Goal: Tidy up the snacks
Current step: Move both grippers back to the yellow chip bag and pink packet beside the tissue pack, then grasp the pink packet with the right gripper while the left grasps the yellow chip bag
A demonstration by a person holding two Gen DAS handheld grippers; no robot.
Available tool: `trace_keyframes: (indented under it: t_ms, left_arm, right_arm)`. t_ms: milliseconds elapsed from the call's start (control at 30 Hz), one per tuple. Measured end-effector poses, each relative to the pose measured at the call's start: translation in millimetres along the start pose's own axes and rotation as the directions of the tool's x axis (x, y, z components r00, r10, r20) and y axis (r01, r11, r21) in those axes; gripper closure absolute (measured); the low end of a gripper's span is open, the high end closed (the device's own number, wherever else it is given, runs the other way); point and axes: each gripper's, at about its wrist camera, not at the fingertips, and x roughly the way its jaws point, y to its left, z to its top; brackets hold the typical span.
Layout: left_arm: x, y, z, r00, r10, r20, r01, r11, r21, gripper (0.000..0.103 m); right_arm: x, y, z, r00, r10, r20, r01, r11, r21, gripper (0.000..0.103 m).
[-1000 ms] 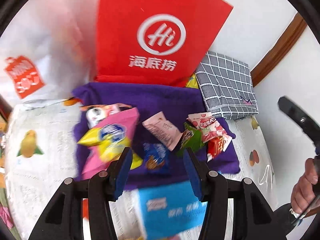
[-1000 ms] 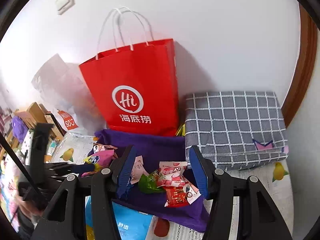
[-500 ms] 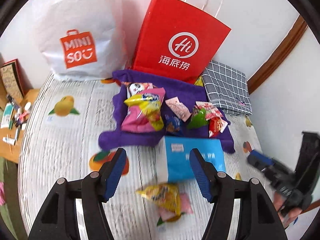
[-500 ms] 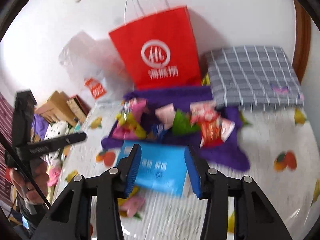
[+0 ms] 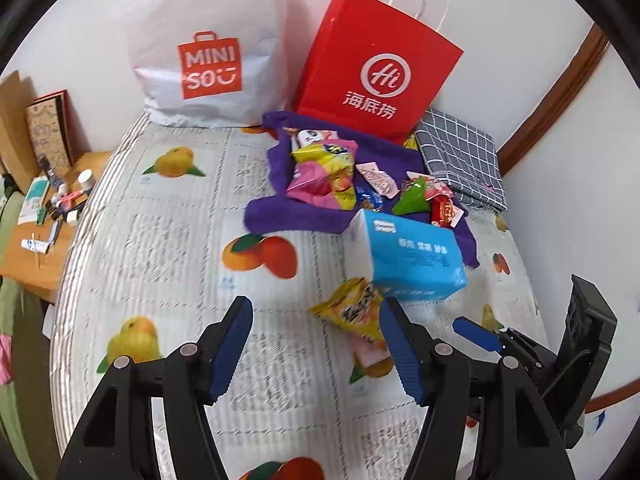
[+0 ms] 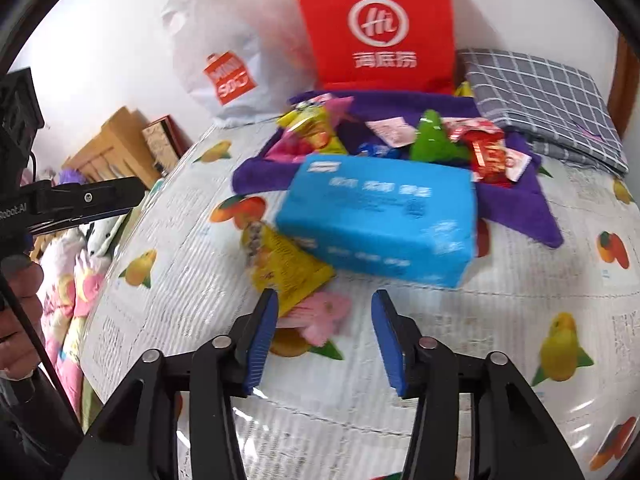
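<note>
Several snack packets (image 5: 326,172) lie on a purple cloth (image 5: 288,216) in front of a red paper bag (image 5: 376,68); they also show in the right wrist view (image 6: 432,144). A blue box (image 5: 412,256) lies near the cloth, with a yellow snack packet (image 5: 354,312) and a pink one beside it; the box (image 6: 380,216) and yellow packet (image 6: 284,264) show in the right wrist view too. My left gripper (image 5: 316,348) is open and empty above the tablecloth, short of the yellow packet. My right gripper (image 6: 324,336) is open and empty, just short of the pink packet (image 6: 324,316).
A white Miniso bag (image 5: 208,48) stands left of the red bag. A folded grey checked cloth (image 5: 460,160) lies at the right by the wall. A fruit-print tablecloth (image 5: 160,240) covers the table. A low wooden stand (image 5: 44,220) with small items sits at the left.
Both grippers have pulled back and up from the purple cloth. The blue box, yellow packet and pink packet have come into view in front of them. Both stay open.
</note>
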Motion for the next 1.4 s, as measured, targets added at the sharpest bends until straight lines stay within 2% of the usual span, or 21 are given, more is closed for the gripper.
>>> trace_keyframes:
  t_ms: [233,333,633,900,1067,1200,1300,1400]
  left_arm:
    - [-6.6,19.1,-13.9,1.0,-0.017,-0.006,0.016,0.999,-0.028,0.039]
    - [-10.5,19.0,-15.9,1.0,-0.022,-0.004,0.021,1.0,-0.019,0.04]
    - [-22.6,15.5,-18.6,0.999,-0.047,0.015,0.047,0.999,0.008,0.039]
    - [-23.9,15.3,-26.9,0.998,-0.06,0.011,0.06,0.998,0.007,0.039]
    - [-17.7,16.1,-31.2,0.997,-0.083,-0.004,0.083,0.997,-0.011,0.039]
    - [-13.0,14.6,-33.3,0.996,-0.086,-0.014,0.086,0.996,-0.007,0.039]
    - [-9.9,13.8,-33.8,0.996,-0.09,-0.022,0.09,0.996,-0.008,0.039]
    - [-7.5,12.5,-35.2,0.996,-0.088,-0.03,0.087,0.996,-0.006,0.039]
  right_arm:
    - [25.2,26.7,-6.3,0.999,-0.028,-0.022,0.026,0.996,-0.082,0.048]
    - [39.5,33.2,-4.4,0.996,-0.081,-0.035,0.077,0.991,-0.111,0.048]
    - [67.5,33.7,-1.1,0.993,-0.096,-0.074,0.086,0.988,-0.126,0.048]
    - [51.6,24.8,-19.0,0.992,-0.061,-0.108,0.048,0.992,-0.118,0.048]
    - [34.2,17.2,-36.8,0.99,-0.008,-0.142,-0.004,0.997,-0.082,0.048]
    - [16.6,20.1,-45.9,0.991,0.035,-0.132,-0.047,0.995,-0.092,0.048]
    - [9.3,28.6,-50.2,0.994,0.016,-0.109,-0.032,0.988,-0.148,0.041]
    - [13.5,38.5,-54.2,0.996,-0.041,-0.083,0.022,0.974,-0.227,0.037]
